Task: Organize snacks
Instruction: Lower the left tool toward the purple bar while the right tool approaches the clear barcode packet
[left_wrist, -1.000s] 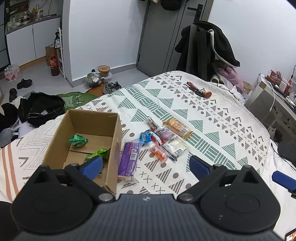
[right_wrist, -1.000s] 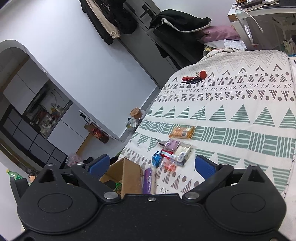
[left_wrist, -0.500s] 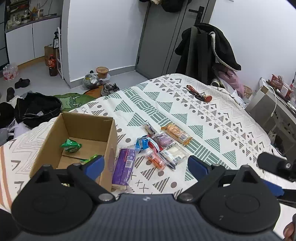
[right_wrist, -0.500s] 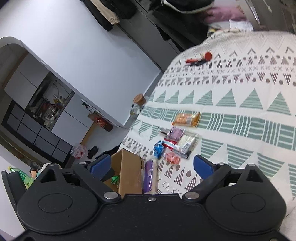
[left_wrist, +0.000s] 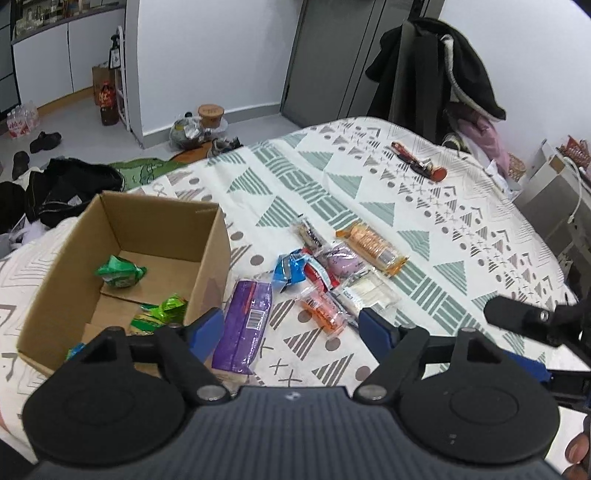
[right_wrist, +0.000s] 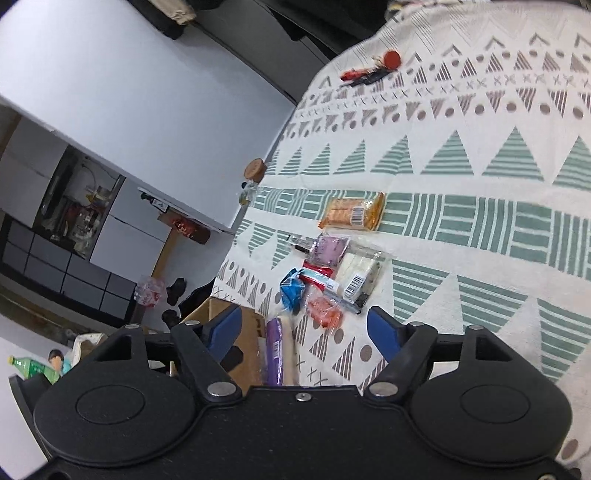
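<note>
An open cardboard box (left_wrist: 207, 258) sits on the patterned bedspread and holds green snack packs (left_wrist: 120, 271). Beside it lie a purple pack (left_wrist: 245, 325), a blue wrapper (left_wrist: 288, 269), a small orange pack (left_wrist: 321, 310), a white pack (left_wrist: 369, 291), a pink pack (left_wrist: 340, 260) and an orange biscuit pack (left_wrist: 371, 249). My left gripper (left_wrist: 291, 330) is open and empty above the purple pack. My right gripper (right_wrist: 304, 325) is open and empty, near the small orange pack (right_wrist: 323, 308); the box (right_wrist: 247, 347) and purple pack (right_wrist: 275, 350) lie below it.
A red and black object (left_wrist: 419, 162) lies far back on the bed. Dark clothes (left_wrist: 432, 66) hang at the bed's far end. Shoes, bags and a jar (left_wrist: 210, 114) are on the floor to the left. The right gripper's body (left_wrist: 532, 321) shows at the left wrist view's right edge.
Both grippers have moved forward and down toward the snacks, which now look larger. The right gripper has come into the left wrist view. Both stay open.
</note>
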